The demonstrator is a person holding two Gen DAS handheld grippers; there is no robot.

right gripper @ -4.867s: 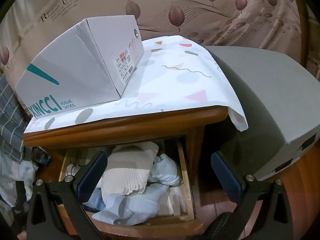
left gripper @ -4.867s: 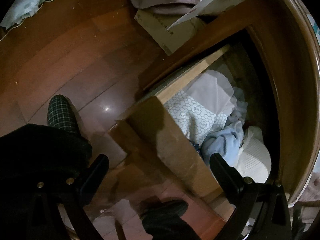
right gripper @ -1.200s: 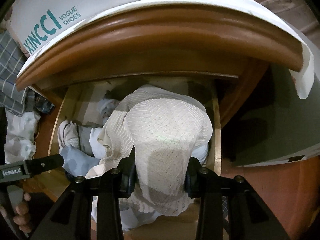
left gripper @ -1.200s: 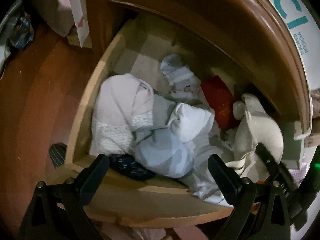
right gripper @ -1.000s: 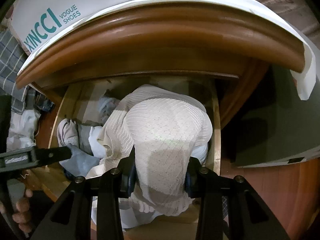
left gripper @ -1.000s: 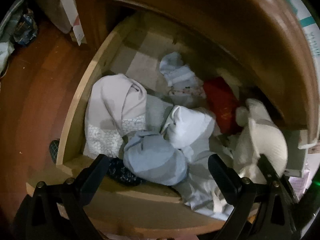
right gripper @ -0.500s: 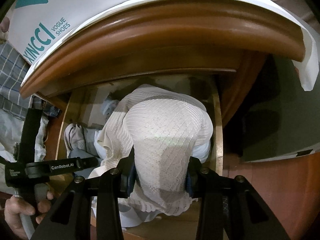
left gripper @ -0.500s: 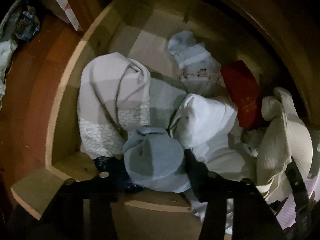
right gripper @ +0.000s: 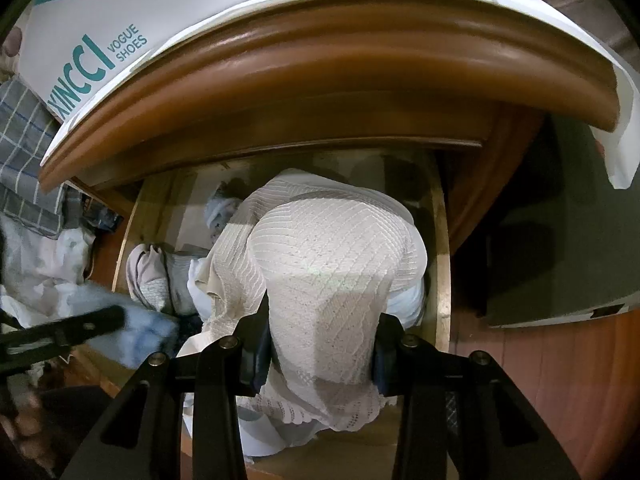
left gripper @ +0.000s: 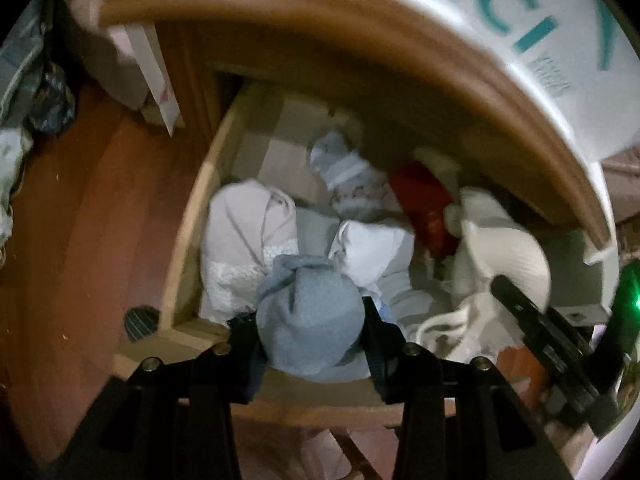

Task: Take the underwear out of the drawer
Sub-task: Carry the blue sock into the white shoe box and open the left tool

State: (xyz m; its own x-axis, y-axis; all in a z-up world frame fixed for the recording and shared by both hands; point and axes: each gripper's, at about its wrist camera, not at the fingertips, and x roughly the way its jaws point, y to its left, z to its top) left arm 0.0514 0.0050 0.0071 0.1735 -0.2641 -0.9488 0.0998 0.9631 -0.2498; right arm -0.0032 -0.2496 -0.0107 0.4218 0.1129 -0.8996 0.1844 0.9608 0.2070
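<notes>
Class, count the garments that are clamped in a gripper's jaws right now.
2. A grey-blue garment in the left gripper, a cream knit garment in the right gripper, both above the drawer.

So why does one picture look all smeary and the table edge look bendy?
Left wrist view: smeared by motion blur, so the shoe box lettering and the blue underwear look soft; the corners are dark. Right wrist view: sharper, the cream knit underwear shows its ribbing, only the other gripper at the left edge is blurred. In both, the fisheye lens curves the straight nightstand edge.
</notes>
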